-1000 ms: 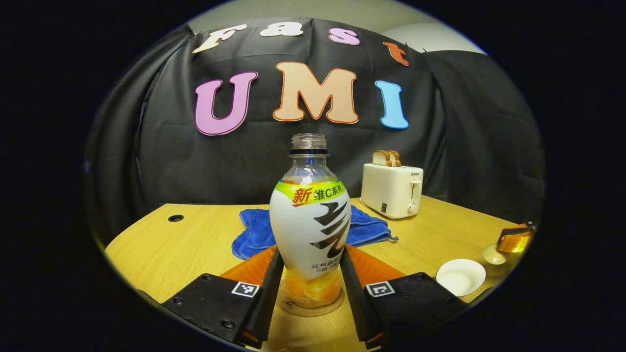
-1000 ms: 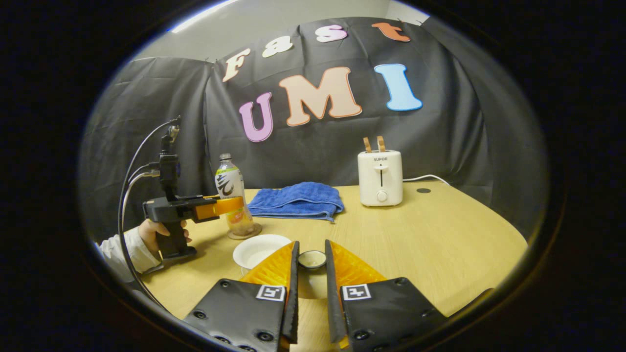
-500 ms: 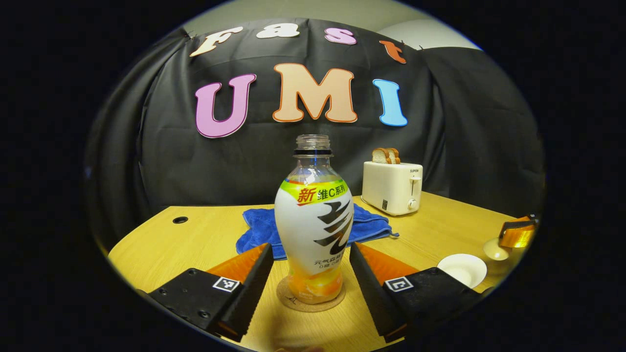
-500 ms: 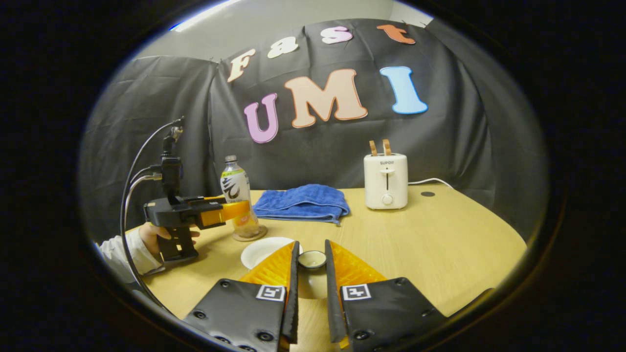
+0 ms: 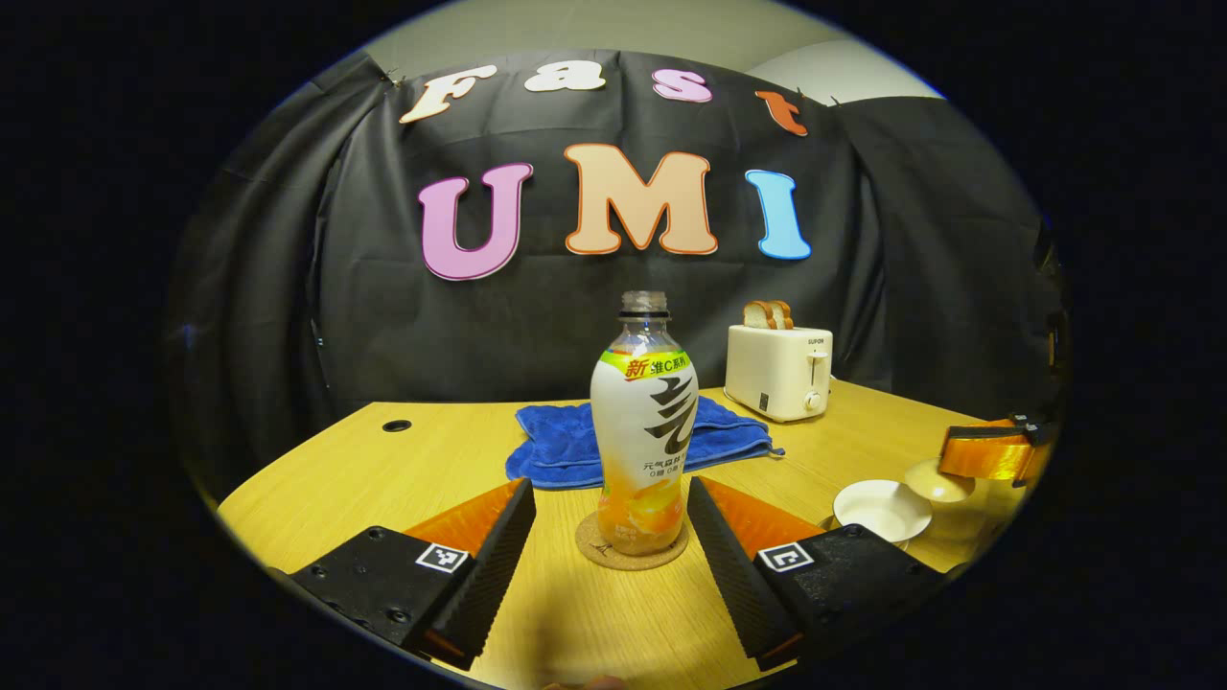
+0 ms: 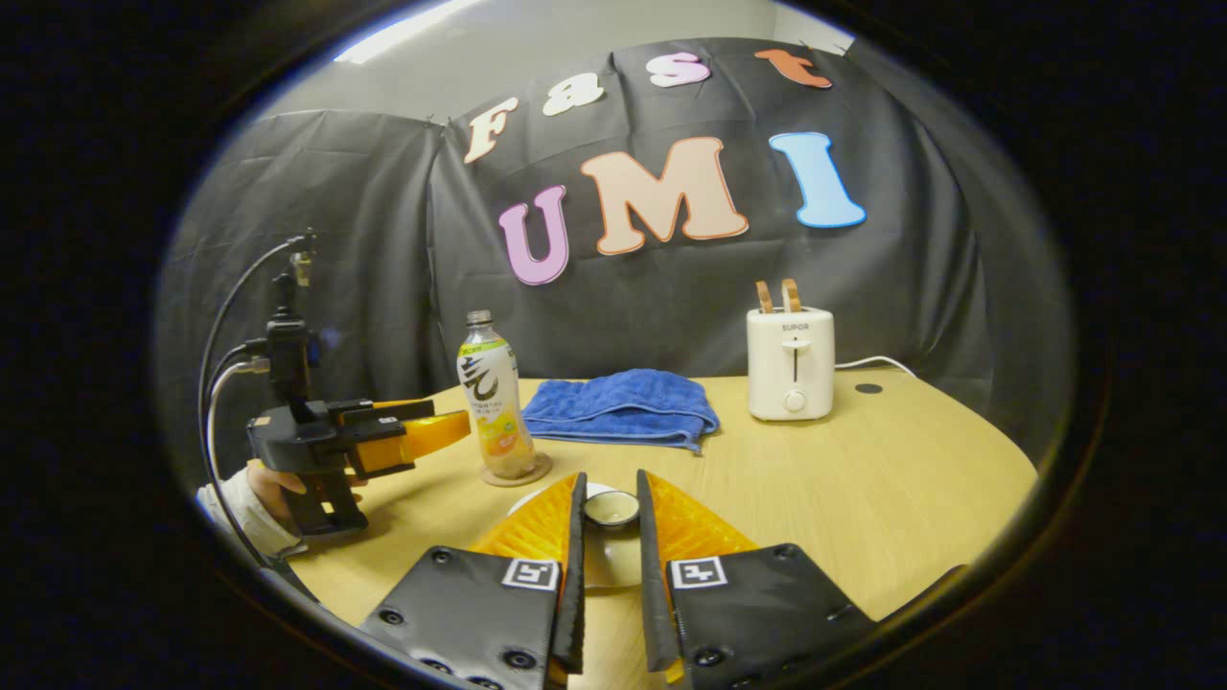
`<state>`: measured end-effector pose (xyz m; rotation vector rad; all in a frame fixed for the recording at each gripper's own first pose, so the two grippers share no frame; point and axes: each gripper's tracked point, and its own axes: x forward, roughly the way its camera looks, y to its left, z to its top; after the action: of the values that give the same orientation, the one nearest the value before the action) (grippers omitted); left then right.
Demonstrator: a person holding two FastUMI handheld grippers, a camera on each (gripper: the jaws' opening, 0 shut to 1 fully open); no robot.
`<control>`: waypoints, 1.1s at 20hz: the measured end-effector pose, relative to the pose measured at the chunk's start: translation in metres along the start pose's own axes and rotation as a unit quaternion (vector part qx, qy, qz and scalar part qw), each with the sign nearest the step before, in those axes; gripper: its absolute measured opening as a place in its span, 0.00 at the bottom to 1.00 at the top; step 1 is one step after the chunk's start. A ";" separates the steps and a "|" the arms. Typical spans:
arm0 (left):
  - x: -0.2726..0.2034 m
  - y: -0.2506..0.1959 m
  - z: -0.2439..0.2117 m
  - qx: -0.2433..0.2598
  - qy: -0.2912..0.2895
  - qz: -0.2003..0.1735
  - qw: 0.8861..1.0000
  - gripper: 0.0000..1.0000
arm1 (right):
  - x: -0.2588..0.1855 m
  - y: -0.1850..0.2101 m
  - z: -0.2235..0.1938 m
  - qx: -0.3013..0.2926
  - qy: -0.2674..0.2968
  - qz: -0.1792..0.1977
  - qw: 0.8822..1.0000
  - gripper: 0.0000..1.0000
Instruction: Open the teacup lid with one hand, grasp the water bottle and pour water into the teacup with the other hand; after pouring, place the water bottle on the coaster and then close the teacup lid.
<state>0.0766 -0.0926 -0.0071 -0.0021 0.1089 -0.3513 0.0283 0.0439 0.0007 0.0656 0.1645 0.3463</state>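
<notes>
Holding the small round white teacup lid (image 6: 612,508) pinched, the right gripper (image 6: 610,565) could drop it off-centre onto the white teacup (image 5: 881,509) near the uncapped plastic water bottle (image 5: 644,422), while the left gripper (image 5: 608,565) gapes wide.

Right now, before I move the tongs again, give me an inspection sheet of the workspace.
Surface: wooden table, hole near the back.
Job's things: water bottle upright on the cork coaster, uncapped; teacup lid between the right tongs' fingers; white teacup.
Clutter: blue towel; toaster holding bread.
Grippers: left tongs open, clear of the bottle; right tongs shut on the lid.
Cables: toaster cord; leads on the left tongs.
Surroundings: black cloth wall.
</notes>
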 end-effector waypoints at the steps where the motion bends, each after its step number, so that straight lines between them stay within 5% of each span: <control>1: -0.007 0.002 0.000 0.001 -0.002 0.005 1.000 0.93 | 0.003 0.004 0.000 -0.001 -0.003 0.003 1.000 0.27; 22: -0.062 -0.009 0.010 0.011 -0.036 0.023 0.999 0.93 | 0.040 0.032 -0.021 -0.015 0.010 0.015 1.000 0.28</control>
<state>0.0168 -0.0805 0.0095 0.0090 0.0329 -0.3070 0.0511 0.0889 -0.0234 0.0352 0.1773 0.3789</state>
